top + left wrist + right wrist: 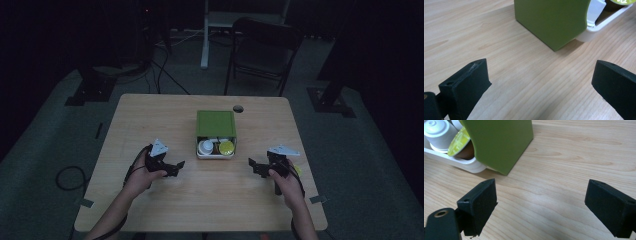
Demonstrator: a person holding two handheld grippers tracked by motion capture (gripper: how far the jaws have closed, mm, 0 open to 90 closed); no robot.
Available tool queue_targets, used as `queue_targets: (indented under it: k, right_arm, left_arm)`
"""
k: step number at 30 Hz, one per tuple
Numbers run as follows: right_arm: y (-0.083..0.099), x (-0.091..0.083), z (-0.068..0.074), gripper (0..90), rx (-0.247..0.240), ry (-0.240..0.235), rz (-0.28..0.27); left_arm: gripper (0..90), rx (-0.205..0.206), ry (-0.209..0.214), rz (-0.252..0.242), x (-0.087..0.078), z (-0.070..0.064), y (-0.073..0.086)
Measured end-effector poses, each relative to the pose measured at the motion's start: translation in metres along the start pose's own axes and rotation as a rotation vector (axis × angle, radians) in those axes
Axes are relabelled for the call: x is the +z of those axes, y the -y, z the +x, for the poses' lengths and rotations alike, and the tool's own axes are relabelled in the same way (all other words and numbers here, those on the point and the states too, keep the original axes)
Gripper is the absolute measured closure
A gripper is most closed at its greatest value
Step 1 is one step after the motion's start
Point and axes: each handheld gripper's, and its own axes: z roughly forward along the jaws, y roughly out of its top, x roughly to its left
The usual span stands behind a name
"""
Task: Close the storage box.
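Observation:
A green box [215,123] sits at the middle of the wooden table [150,115], with a white drawer [215,155] pulled out toward me. In the drawer lie a white capsule [206,146] and a yellow-lidded capsule [226,147]. My left gripper [172,168] hovers left of the drawer, open and holding nothing. My right gripper [256,166] is to the right of the drawer, open as well. The left gripper view shows the green box [551,20] and the drawer's rim [599,27] beyond my open left gripper [541,82]. In the right gripper view, the white capsule [439,132] and yellow-lidded capsule [459,142] lie beside the green box [499,142], past my open right gripper [541,202].
A small yellow-green object [298,170] lies on the table just right of my right hand. A round cable hole [238,108] is near the far edge. Beyond the table stand a dark folding chair [262,50] and a white stand [205,45]. Cables [67,177] lie on the floor.

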Motion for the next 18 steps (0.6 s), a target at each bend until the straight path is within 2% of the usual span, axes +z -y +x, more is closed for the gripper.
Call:
queue_targets:
  k: [7, 13, 18]
  right_arm:
    - [0.008, -0.003, -0.002, 10.3, -0.005, 0.03, 0.02]
    - [0.016, -0.005, -0.002, 10.3, -0.004, 0.044, 0.023]
    - [0.024, -0.006, 0.0, 10.3, -0.01, 0.05, 0.037]
  left_arm:
    - [1.5, -0.034, -0.007, 0.011, -0.008, 0.004, 0.01]
    - [1.5, -0.072, -0.037, 0.016, -0.018, 0.009, 0.015]
    - [1.5, -0.083, -0.05, 0.036, -0.025, 0.011, 0.023]
